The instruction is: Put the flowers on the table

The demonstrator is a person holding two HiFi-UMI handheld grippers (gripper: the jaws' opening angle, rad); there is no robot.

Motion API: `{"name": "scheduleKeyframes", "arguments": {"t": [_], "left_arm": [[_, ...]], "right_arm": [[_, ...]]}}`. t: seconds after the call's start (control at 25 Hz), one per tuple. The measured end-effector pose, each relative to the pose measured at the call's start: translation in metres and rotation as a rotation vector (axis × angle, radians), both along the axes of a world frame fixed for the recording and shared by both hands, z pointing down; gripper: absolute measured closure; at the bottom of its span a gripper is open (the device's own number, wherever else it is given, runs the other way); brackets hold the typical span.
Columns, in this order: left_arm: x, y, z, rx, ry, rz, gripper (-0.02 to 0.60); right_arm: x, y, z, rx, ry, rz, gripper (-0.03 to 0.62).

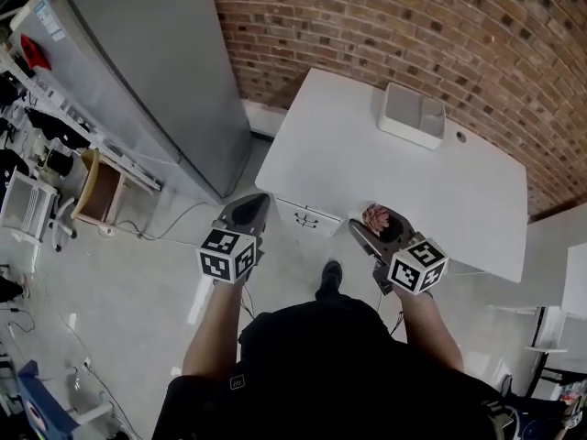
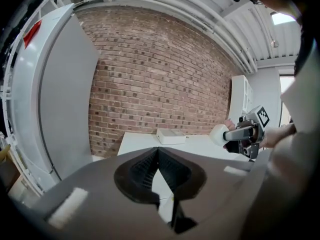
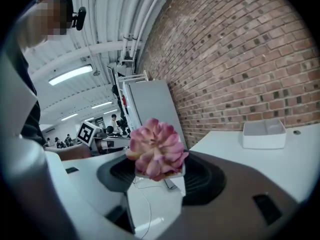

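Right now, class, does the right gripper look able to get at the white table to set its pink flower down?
Probably yes. The right gripper, shut on the pink flower, hangs at the table's near edge; bare top lies ahead, only a white tray sits far back.

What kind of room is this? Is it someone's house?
Probably not a house: it looks like a lab or workshop. There is a bare brick wall, racks of equipment, and ceiling pipes with long strip lights.

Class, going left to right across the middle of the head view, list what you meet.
Wooden box → left hand-held gripper → person's shoe → right hand-held gripper, holding the flower.
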State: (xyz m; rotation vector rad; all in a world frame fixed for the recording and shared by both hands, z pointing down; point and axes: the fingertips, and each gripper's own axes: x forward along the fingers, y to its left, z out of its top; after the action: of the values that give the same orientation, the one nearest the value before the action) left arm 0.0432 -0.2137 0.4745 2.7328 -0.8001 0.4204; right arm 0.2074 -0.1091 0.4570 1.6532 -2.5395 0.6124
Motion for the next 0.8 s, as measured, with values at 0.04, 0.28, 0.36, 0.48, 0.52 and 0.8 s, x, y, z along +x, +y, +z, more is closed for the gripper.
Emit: {"name": "scheduleKeyframes", "arguments": {"t": [0.04, 0.28, 0.36, 0.48, 0.52, 0.8], "left_arm": [[0.007, -0.008, -0.001, 0.000, -0.006, -0.011, 0.574], [0.040, -0.043, -0.012, 0.024, -0.027, -0.057, 0.574], [0.044, -0.053, -0.011, 0.022, -0.033, -0.062, 0.574], [0.039, -0.067, -0.005, 0.010, -0.029, -0.063, 0.574], [0.037, -0.072, -0.003, 0.003, -0.023, -0.065, 0.574], [0.011, -0.100, 0.012, -0.019, 0.001, -0.054, 0.574]], "right_arm": [[0.005, -0.011, -0.001, 0.003, -0.002, -0.022, 0.344], [0.028, -0.053, -0.006, 0.007, -0.008, -0.133, 0.344], [0.030, -0.064, -0.007, 0.010, -0.001, -0.144, 0.344], [0.028, -0.080, -0.005, 0.005, -0.001, -0.138, 0.344], [0.027, -0.086, -0.002, -0.005, 0.002, -0.130, 0.344], [0.009, -0.121, 0.004, -0.045, 0.049, -0.109, 0.344]]}}
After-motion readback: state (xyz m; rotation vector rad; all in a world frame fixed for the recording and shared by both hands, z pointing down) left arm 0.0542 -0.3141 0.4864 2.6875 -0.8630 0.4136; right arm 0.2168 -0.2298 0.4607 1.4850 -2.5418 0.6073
